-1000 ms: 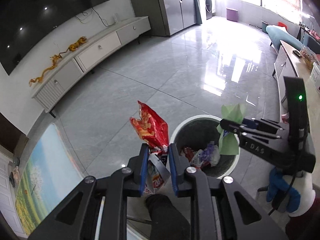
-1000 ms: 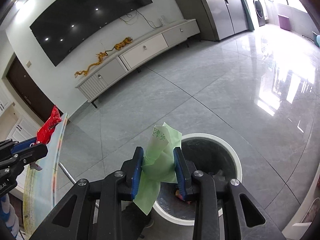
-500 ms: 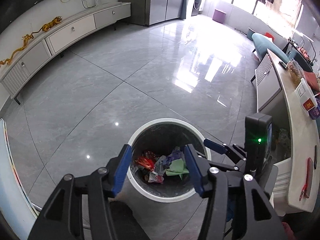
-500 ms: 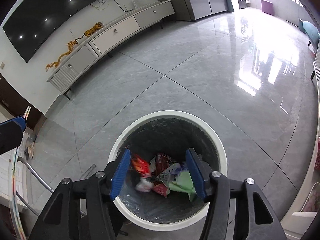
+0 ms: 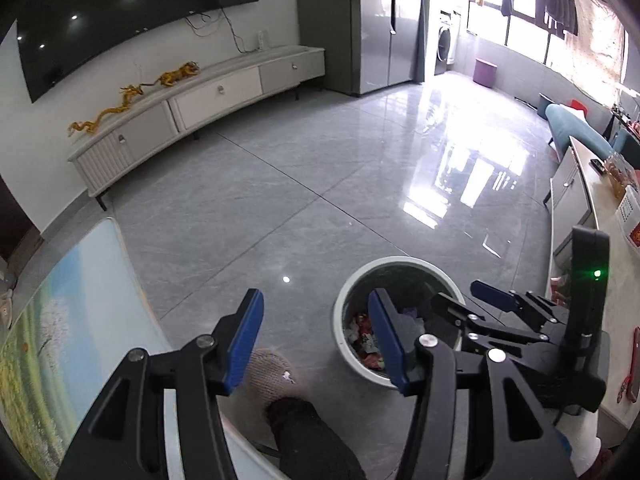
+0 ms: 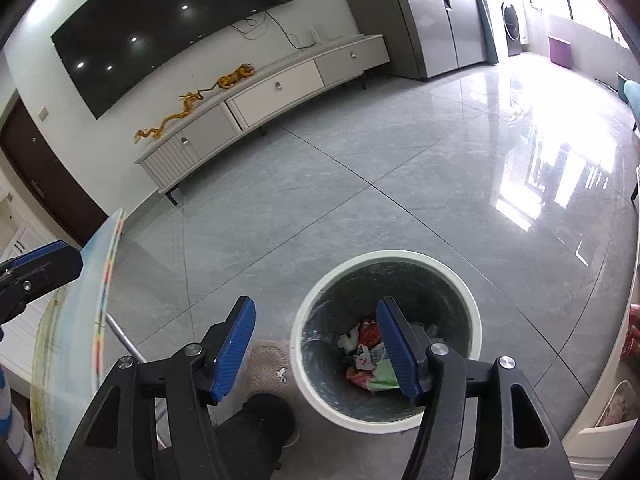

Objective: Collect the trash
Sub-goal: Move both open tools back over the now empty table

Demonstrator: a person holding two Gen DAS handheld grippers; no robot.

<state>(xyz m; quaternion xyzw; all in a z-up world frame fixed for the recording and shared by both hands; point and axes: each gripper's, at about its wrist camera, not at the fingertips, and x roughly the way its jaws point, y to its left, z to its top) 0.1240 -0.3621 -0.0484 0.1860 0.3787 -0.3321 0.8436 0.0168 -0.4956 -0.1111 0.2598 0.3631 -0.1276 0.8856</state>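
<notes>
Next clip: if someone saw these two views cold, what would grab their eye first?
Most likely the white-rimmed trash bin on the grey floor, with colourful wrappers piled inside. Next, the blue-padded fingers of the right gripper spread in the foreground with nothing between them; the left gripper looks the same in its own view. Farther back, a big dark TV hangs above a long white cabinet.

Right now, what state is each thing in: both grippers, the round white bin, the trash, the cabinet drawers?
Left gripper: open, empty; jaws have just been opening.
Right gripper: open, empty; jaws have just been opening.
Round white trash bin: upright on the floor, no lid, partly filled.
Red snack wrapper: inside the bin.
Green paper: inside the bin.
White TV cabinet drawers: closed.
</notes>
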